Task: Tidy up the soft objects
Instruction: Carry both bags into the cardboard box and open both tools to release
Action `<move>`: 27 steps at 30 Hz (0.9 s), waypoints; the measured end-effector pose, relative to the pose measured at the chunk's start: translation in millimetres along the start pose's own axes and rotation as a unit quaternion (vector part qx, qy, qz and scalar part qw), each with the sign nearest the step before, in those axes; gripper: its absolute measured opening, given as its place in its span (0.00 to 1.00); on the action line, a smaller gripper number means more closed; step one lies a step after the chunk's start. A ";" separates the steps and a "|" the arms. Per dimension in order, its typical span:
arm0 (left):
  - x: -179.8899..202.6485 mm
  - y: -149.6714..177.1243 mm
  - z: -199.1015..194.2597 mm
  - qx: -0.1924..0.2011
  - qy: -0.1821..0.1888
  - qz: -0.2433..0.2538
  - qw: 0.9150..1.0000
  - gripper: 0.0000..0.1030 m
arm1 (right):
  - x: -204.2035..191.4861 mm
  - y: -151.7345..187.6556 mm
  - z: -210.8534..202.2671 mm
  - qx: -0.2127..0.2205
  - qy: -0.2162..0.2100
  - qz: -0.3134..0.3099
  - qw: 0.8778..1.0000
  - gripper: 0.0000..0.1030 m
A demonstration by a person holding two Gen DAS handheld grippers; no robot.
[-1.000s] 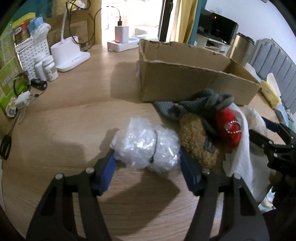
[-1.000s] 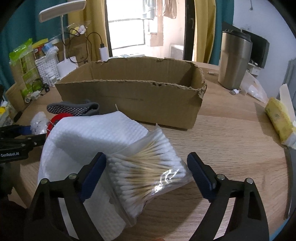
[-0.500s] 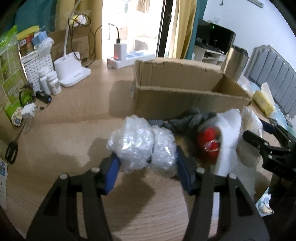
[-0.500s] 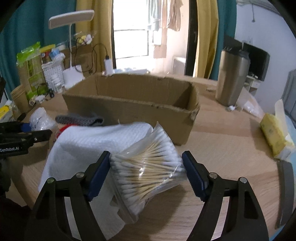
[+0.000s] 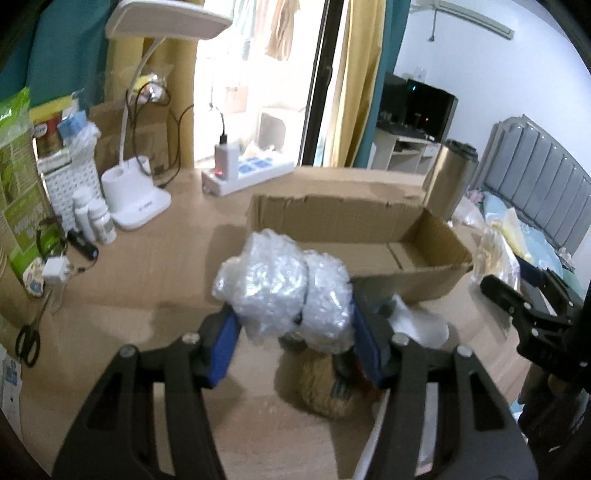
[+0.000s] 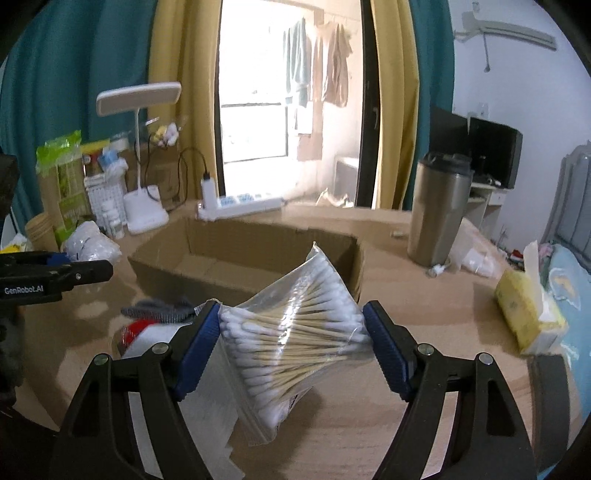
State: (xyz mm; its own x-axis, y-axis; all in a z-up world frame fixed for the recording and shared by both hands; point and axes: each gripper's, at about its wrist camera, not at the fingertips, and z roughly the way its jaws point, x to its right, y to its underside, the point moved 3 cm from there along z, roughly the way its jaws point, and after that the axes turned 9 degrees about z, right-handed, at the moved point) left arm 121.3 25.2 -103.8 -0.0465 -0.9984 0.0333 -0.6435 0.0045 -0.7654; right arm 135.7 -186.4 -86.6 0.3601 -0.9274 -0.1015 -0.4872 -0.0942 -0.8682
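Holding: both grippers loaded, above tabletop (image 5: 110,295)
left gripper (image 5: 291,332): fingers pinching bubble-wrap bundle (image 5: 280,291), near cardboard box (image 5: 369,236)
right gripper (image 6: 291,343): fingers pinching cotton-swab bag (image 6: 295,339), before cardboard box

Home, bedroom/living space. Wooden table (image 6: 424,387) cluttered with household stuff: white desk lamp (image 5: 144,147), power strip (image 5: 251,175) with charger plugged in, small pill bottles (image 5: 92,218), scissors (image 5: 27,339), steel tumbler (image 6: 439,210), yellow tissue pack (image 6: 528,306), open cardboard box (image 5: 369,236). Behind: yellow and teal curtains (image 6: 391,110), laundry hanging (image 6: 317,74) past a bright balcony door, dark TV (image 6: 491,151) on a low stand, wall air conditioner (image 6: 506,29), grey padded headboard (image 5: 535,184) with bedding at right.
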 end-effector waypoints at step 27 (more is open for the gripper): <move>15.4 -45.4 34.8 0.046 0.043 0.036 0.997 0.56 | -2.5 -41.3 23.7 0.031 0.013 -0.015 0.999 0.79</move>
State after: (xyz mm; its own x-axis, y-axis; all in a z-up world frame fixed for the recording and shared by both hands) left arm 176.4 7.6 -90.9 -0.1588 -0.9869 0.0283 -0.5633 0.0671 -0.8235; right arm 173.8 -171.6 -62.1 0.3531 -0.9334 -0.0634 -0.4263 -0.1002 -0.8990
